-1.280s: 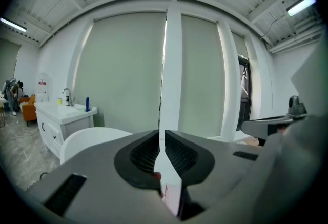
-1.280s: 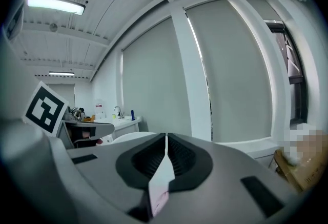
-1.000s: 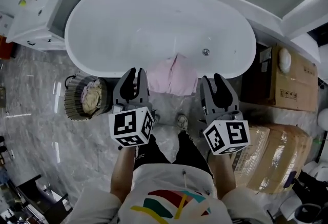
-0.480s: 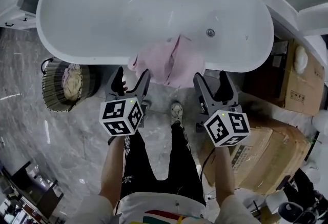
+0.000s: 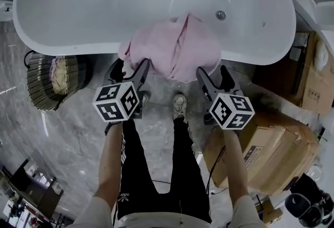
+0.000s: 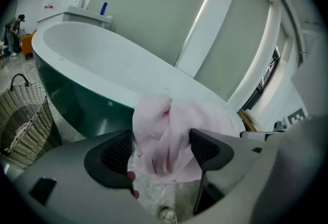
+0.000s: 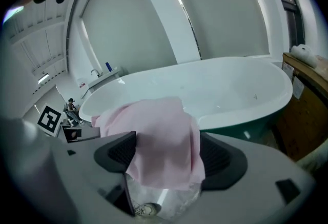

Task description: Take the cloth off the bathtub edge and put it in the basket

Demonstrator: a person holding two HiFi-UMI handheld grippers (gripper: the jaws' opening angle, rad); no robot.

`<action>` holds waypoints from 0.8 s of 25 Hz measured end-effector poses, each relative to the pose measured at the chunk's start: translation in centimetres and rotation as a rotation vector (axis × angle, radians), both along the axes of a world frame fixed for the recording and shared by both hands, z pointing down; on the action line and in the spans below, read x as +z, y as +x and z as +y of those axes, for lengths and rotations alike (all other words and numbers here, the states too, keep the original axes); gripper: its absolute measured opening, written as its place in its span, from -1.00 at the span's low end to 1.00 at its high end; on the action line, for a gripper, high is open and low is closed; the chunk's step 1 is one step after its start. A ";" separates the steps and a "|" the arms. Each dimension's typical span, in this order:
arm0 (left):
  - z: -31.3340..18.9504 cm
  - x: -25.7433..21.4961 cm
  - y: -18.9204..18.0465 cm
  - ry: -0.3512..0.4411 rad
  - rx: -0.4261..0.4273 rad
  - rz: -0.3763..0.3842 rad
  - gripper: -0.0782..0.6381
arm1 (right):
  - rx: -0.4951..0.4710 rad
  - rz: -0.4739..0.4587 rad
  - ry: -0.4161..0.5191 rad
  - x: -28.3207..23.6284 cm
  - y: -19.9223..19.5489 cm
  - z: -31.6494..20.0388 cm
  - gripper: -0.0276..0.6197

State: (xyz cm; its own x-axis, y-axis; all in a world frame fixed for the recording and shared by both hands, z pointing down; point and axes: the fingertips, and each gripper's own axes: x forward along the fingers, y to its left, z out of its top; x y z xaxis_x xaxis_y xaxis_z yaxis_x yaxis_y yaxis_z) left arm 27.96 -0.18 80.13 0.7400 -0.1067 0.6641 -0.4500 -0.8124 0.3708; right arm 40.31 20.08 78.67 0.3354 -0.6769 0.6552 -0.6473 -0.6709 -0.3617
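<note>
A pink cloth (image 5: 175,47) hangs over the near rim of the white bathtub (image 5: 68,48), its lower part draping down the outside. My left gripper (image 5: 130,67) stands open at the cloth's lower left edge. In the left gripper view the cloth (image 6: 164,136) fills the gap of the left gripper (image 6: 161,147), and the pads do not press it. My right gripper (image 5: 213,73) is open at the cloth's lower right edge. In the right gripper view the cloth (image 7: 164,146) hangs in the gap of the right gripper (image 7: 166,155). The wicker basket (image 5: 37,88) stands on the floor to the left.
The basket (image 6: 23,115) holds some light fabric. Cardboard boxes (image 5: 271,148) stack on the floor at the right, close to my right arm. The person's shoes (image 5: 180,104) stand on the marble floor below the cloth. A washbasin unit (image 6: 77,13) lies beyond the tub's far end.
Both grippers have moved forward to the hanging edge of the cloth, and their jaws have spread from nearly closed to wide. The view has moved closer to the tub.
</note>
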 end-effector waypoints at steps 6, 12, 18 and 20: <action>0.7 0.6 0.7 0.020 0.107 -0.004 0.17 | 0.016 -0.099 0.021 3.7 0.7 -0.4 0.27; 1.4 1.1 1.1 0.094 0.216 -0.048 0.10 | -0.060 -0.117 0.006 4.3 0.3 -1.1 0.26; 2.5 1.9 1.9 0.099 0.275 -0.111 -0.17 | -0.124 -0.132 0.000 4.0 -0.5 -1.9 -0.10; 2.9 2.2 2.1 0.117 0.299 -0.147 -0.31 | -0.142 -0.121 -0.015 3.9 -1.0 -2.3 -0.36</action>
State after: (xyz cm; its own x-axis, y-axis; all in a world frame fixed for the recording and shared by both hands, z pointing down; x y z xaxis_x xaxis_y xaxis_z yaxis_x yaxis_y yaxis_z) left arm 30.01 2.70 82.28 0.6475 0.0186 0.7618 -0.2273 -0.9495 0.2164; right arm 39.29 17.76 82.57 0.1553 -0.7016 0.6955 -0.6884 -0.5818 -0.4332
